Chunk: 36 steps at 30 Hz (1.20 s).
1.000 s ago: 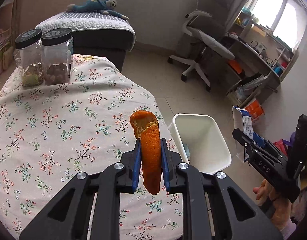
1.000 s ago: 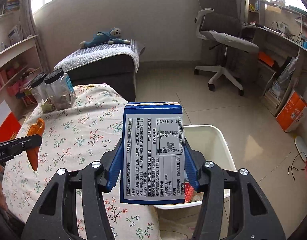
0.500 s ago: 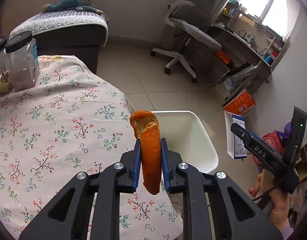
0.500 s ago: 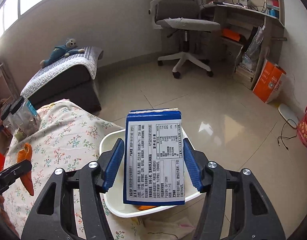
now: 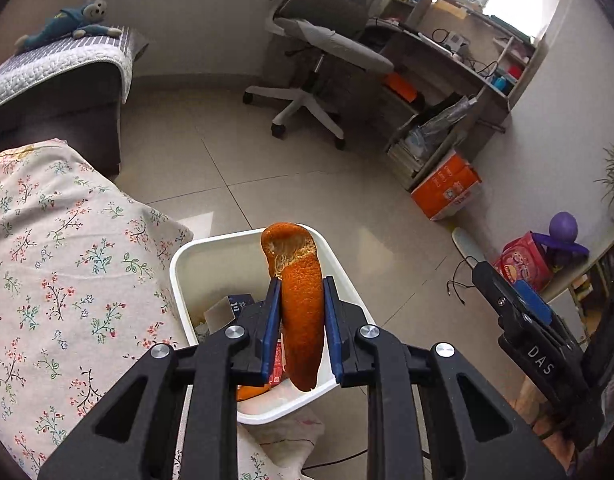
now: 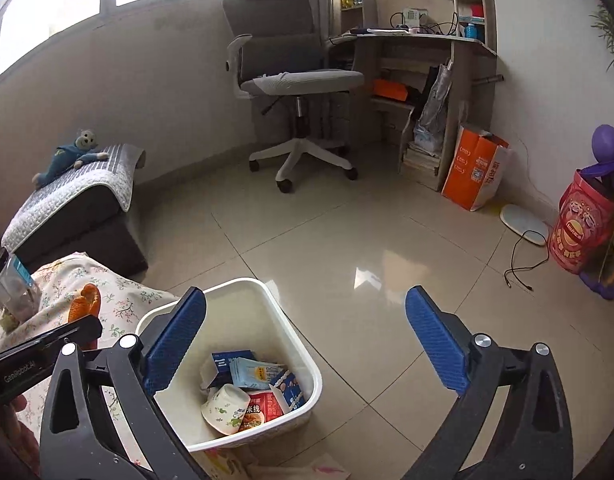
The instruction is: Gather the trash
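Home bedroom-study: daybed point(image 6: 73, 196), plush toy point(image 6: 73, 152), desk point(image 6: 419, 40), swivel chair point(image 6: 299, 84).

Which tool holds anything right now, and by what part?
Left tool: orange peel between its opening pads, around the peel's middle, over the white bin. Right tool: opening, nothing between its pads.

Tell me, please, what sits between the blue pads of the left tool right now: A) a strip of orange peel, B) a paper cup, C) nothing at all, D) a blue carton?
A: the left tool has a strip of orange peel standing upright between its pads, above the white bin.
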Available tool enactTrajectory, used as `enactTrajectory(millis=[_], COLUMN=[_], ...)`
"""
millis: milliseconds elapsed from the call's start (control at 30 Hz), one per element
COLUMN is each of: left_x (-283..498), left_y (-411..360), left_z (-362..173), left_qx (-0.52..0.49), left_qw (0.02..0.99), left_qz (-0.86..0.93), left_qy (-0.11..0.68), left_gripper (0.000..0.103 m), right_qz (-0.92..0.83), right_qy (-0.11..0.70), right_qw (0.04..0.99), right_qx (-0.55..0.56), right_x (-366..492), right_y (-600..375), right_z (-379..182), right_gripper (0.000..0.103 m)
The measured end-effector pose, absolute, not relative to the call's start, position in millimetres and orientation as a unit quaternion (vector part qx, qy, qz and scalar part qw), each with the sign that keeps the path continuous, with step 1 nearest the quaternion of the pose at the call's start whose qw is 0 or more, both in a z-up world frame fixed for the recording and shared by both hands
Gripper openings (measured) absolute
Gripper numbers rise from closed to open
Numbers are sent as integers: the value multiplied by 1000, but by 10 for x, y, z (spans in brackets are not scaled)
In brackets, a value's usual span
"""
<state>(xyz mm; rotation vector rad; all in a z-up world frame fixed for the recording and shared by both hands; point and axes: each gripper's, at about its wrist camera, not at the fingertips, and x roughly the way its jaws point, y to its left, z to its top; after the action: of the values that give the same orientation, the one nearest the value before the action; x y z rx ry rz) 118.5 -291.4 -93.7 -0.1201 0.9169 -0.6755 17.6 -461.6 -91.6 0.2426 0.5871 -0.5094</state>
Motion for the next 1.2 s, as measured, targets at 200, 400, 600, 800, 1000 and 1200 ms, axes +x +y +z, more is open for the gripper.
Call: enactTrajectory(millis=[200, 400, 600, 800, 1000, 1200], left_x=[1135, 772, 78, 204, 96, 133], left_y=[-2869, -2358, -1584, -937, -410, -18], left_z=[-721, -291, 166, 161, 128, 72], left_qx=[-36, 4, 7, -18, -27, -44], left_qw=[861, 925, 989, 978, 982, 974], left_qz=[-306, -224, -58, 5, 35, 49], left_qy=[404, 308, 132, 208, 185, 218], left_gripper=[56, 88, 97, 97, 97, 97], right_qz=[-256, -242, -222, -154, -116, -88], right_qy=[288, 261, 201, 180, 193, 218], right_qw=[915, 930, 951, 969, 971, 969], right_qx=[123, 95, 73, 70, 79, 73], right_x=[91, 3, -187, -195, -69, 60], right_y=[-4625, -4181, -3400, -2742, -2348, -1987], right_z=[-821, -560, -226, -90, -94, -139], right_gripper=[96, 96, 96, 96, 96, 96])
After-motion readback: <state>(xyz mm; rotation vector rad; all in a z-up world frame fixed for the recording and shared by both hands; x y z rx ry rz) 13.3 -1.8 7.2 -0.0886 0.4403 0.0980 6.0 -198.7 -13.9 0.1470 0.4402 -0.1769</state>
